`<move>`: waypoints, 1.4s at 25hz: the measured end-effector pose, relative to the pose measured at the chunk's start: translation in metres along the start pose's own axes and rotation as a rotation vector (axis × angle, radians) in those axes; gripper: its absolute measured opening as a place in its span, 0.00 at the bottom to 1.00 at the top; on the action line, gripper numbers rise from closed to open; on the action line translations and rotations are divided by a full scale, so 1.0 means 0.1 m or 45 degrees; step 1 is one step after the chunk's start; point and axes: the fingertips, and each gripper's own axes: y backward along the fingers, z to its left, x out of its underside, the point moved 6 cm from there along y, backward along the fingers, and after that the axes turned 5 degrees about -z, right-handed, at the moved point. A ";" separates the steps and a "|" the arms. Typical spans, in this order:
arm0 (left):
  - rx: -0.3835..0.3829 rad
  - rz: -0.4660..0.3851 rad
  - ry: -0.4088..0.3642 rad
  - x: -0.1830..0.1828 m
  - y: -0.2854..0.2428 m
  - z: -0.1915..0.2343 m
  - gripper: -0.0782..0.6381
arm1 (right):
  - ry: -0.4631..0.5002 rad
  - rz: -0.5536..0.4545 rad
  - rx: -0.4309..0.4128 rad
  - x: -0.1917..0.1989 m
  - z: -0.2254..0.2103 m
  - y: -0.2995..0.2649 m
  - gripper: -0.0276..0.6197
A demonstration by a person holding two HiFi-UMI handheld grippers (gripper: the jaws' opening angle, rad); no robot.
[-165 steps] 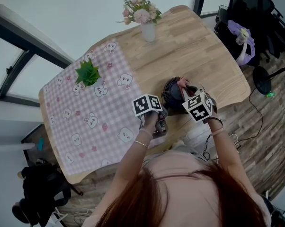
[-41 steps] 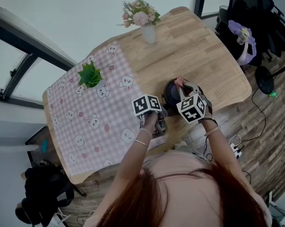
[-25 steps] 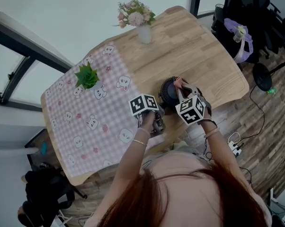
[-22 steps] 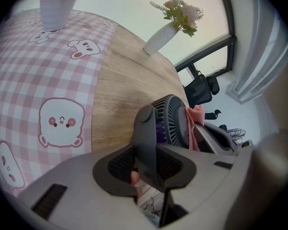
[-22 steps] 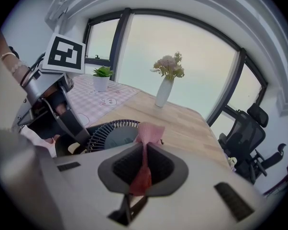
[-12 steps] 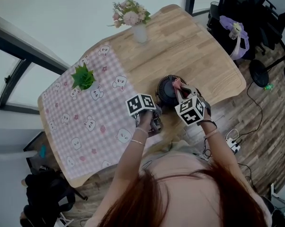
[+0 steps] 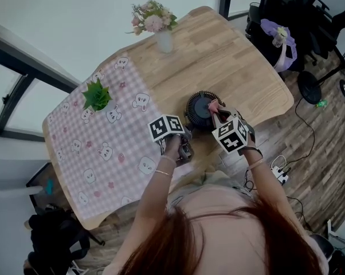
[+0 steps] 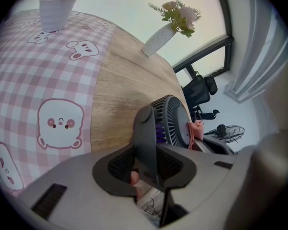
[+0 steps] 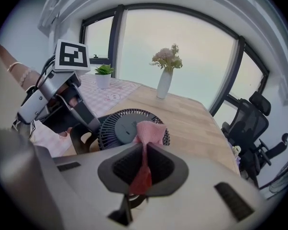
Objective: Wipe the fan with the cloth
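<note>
Right claw (image 9: 143, 163) pinching cloth (image 9: 149, 131) against fan (image 9: 116, 126), wooden table (image 9: 192, 114), checked tablecloth (image 7: 86, 171), windows (image 9: 149, 47)

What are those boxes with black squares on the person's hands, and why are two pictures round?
Those are hand-held grippers, each with two jaws and a marker cube. One picture comes from a camera on the person's head, looking down. The round ones come from cameras riding on the grippers. The left gripper clamps the fan by its stand. The right gripper pinches a pink cloth at the fan's grille. The wooden table also carries a checked tablecloth, a potted plant and a vase of flowers.
</note>
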 end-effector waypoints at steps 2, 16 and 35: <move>-0.001 -0.002 -0.006 0.00 0.00 0.00 0.27 | 0.002 0.000 -0.003 0.02 0.01 0.01 0.08; -0.010 0.005 -0.029 0.02 0.01 -0.02 0.27 | -0.039 0.057 -0.117 0.05 0.14 0.14 0.08; 0.059 -0.140 -0.062 0.15 0.39 -0.18 0.29 | -0.250 -0.239 -0.176 -0.07 0.10 0.58 0.09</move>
